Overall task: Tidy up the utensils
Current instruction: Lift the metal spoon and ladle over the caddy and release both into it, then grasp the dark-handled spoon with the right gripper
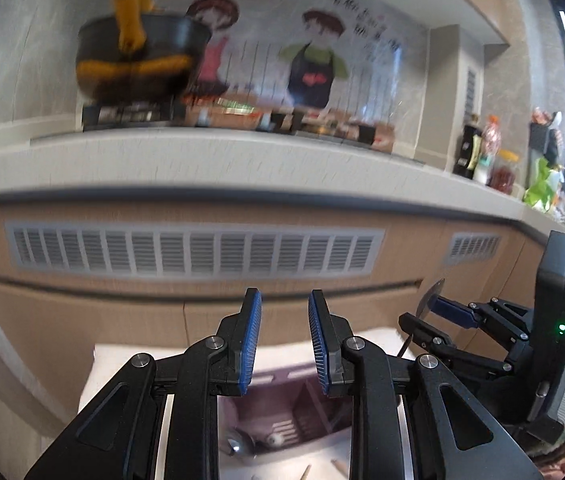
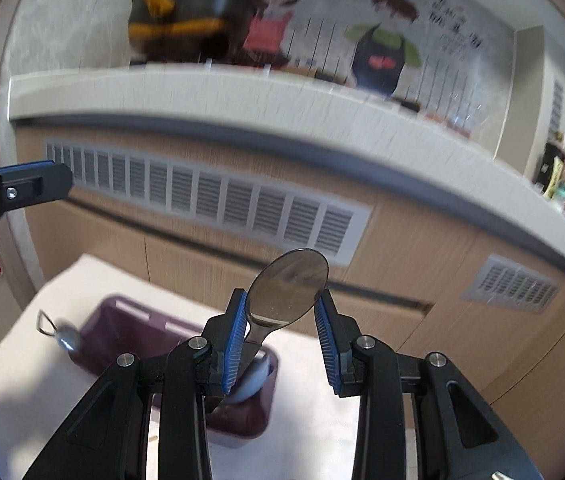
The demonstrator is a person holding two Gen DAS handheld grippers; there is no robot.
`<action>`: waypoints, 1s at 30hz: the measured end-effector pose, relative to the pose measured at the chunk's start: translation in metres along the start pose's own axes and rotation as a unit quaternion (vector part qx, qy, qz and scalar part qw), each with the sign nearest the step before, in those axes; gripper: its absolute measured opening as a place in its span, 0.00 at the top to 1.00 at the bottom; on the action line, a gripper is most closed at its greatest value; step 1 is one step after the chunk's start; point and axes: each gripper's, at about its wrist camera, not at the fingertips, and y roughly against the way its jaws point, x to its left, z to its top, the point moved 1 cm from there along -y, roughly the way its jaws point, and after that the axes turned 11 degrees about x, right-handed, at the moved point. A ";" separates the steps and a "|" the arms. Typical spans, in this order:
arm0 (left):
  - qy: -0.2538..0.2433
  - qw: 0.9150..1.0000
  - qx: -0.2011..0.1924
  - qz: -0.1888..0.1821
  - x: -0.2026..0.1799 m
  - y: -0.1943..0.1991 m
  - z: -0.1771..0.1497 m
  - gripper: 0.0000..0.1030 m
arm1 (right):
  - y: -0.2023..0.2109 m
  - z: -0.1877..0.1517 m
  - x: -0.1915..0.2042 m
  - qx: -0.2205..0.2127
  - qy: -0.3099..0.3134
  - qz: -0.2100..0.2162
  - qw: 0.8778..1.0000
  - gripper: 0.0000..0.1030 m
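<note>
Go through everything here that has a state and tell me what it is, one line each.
Left tool: jaws apart, nothing between them.
Right tool: holding a spoon, bowl pointing up.
Spoon: lifted off the table, above the purple bin.
Purple bin: open-topped, resting on the white table, utensils inside.
Utensils in the bin: lying at the bottom.
Pan on the stove: sitting on the burner, yellow-handled utensils in it; blurred.

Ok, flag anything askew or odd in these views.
The spoon sits oddly in the right claw: it is pinched across its bowl and tilted, with the handle pointing down towards the purple bin. The left claw is open with nothing in it. Nothing looks spilled or damaged.
</note>
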 end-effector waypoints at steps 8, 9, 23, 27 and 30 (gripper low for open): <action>0.013 0.998 0.055 0.001 0.016 -0.022 -0.049 0.73 | -0.037 -0.024 0.019 0.047 0.027 0.025 0.998 0.52; 0.016 0.998 0.064 0.001 0.017 -0.024 -0.057 0.68 | -0.035 -0.027 0.019 0.042 0.028 0.022 0.998 0.44; 0.045 0.990 0.132 0.024 0.028 -0.016 -0.146 0.37 | 0.026 -0.083 0.001 0.017 -0.016 0.018 1.000 0.01; 0.046 0.986 0.155 0.029 0.028 -0.009 -0.174 0.29 | 0.034 -0.114 0.013 0.043 0.002 0.040 0.998 0.01; 0.053 0.984 0.168 0.039 0.028 -0.001 -0.193 0.29 | 0.033 -0.138 0.027 0.067 0.022 0.065 0.995 0.01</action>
